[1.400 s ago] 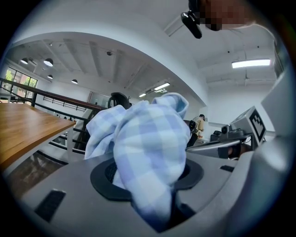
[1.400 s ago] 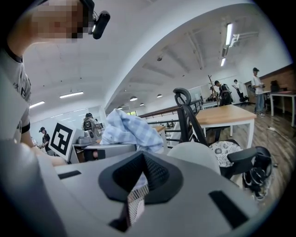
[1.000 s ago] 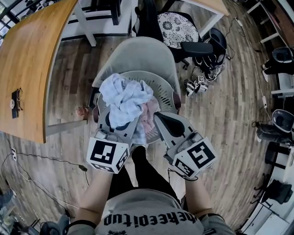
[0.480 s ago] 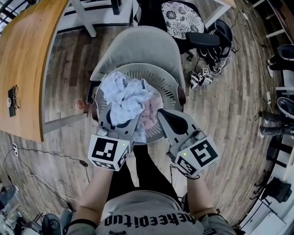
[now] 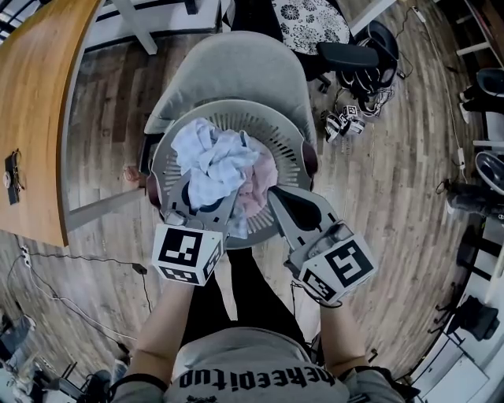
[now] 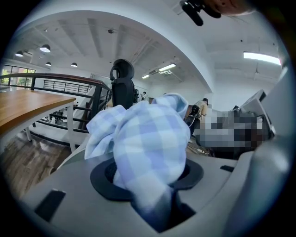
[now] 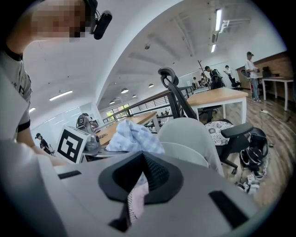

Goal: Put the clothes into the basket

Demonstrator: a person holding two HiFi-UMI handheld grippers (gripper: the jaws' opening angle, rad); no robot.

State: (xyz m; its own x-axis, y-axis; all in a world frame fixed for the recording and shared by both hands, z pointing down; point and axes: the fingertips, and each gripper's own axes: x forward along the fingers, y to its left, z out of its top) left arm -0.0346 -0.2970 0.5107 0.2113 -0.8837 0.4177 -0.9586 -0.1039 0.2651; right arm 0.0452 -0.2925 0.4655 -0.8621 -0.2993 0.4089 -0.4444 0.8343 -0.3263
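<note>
A round white slatted basket (image 5: 290, 143) stands on a grey chair (image 5: 236, 67). My left gripper (image 5: 206, 203) is shut on a bunched blue-and-white checked garment (image 5: 213, 161) that sits over the basket's left half. In the left gripper view this garment (image 6: 148, 139) bulges out from the left gripper (image 6: 155, 194) and hides what lies ahead. My right gripper (image 5: 276, 198) is shut on a pink striped garment (image 5: 257, 193) at the basket's near side. The right gripper view shows the pink fabric (image 7: 135, 200) pinched in the right gripper (image 7: 138, 183), with the checked garment (image 7: 134, 135) and the basket's rim (image 7: 185, 155) beyond.
A wooden table (image 5: 39, 102) runs along the left. An office chair with a patterned seat (image 5: 309, 20) stands behind the grey chair, and cables and small gear (image 5: 350, 118) lie on the floor to its right. The person's legs (image 5: 236, 291) are just below the basket.
Both grippers have come down with their garments, so the checked and pink clothes now sit lower over the basket. Neither grip has changed.
</note>
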